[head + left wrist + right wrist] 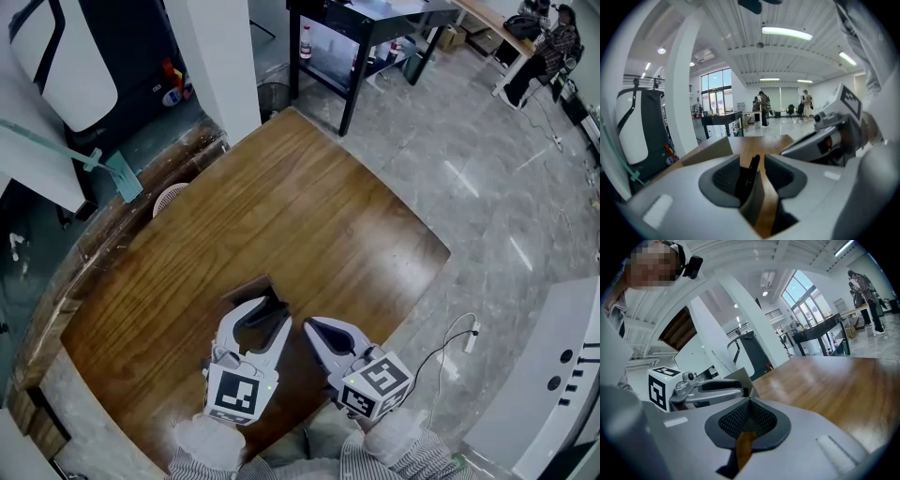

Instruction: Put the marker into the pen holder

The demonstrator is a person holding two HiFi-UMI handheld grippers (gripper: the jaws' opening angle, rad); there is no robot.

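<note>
On the wooden table (281, 216) near its front edge stands a brown box-shaped pen holder (250, 287). My left gripper (267, 314) is over it, open, one jaw on each side of the holder's dark mouth. In the left gripper view a dark marker (753, 163) stands upright between the open pads (725, 177) without being pressed, with the holder's tan wall (710, 149) behind it. My right gripper (312, 325) is just to the right, shut with nothing in it. In the right gripper view its jaws (749, 420) meet, with the holder (736, 378) and the left gripper beyond them.
The table's right edge drops to a grey tiled floor (487, 187), where a cable (459, 342) lies. A white pillar (220, 66) and a round basket (169, 197) stand at the table's far left. A black desk (366, 28) is further back.
</note>
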